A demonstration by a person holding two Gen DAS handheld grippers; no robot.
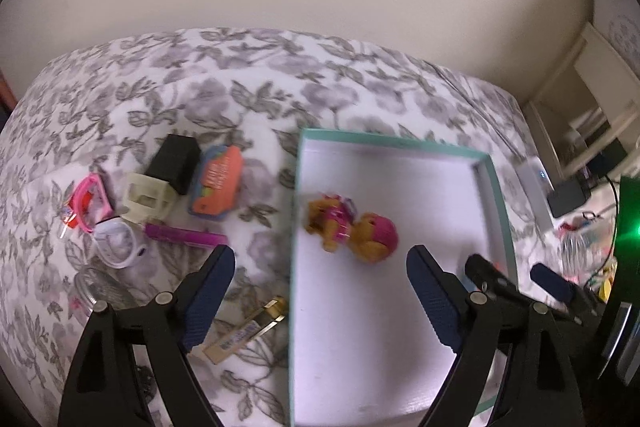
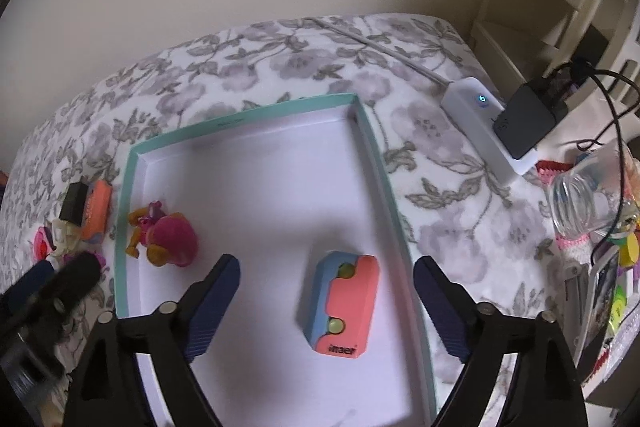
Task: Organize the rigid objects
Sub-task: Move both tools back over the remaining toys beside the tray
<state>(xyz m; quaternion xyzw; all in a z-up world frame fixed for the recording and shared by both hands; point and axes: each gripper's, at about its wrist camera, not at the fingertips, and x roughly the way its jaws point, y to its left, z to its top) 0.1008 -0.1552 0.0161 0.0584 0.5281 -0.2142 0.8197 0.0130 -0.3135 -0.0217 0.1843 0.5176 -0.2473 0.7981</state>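
- While both tools hang spread and empty above a floral-covered bed (image 1: pixel 256 99), the teal-rimmed box tray (image 2: pixel 248 117) already holds two items: a pink-and-yellow toy figure (image 2: pixel 166 241) at the left of the right-wrist frame, and a coral-and-blue block toy (image 2: pixel 344 303) at lower centre.
- Left hand-held gripper (image 1: pixel 320 259): jaws wide apart, gripping nothing, straddling the tray's left wall.
- Right hand-held gripper (image 2: pixel 326 269): likewise spread, hovering just above the block toy without touching it.
- Still outside the tray, at the left of the left-wrist frame: a black box (image 1: pixel 176 163), an orange case (image 1: pixel 218 185), a purple pen-like stick (image 1: pixel 184 235) and a gold-capped tube (image 1: pixel 250 331).
- Best next move, judged from this layout: swing the left tool toward that pile, take one piece across its narrow sides, and set it in the tray's bare white floor, clear of the two toys.
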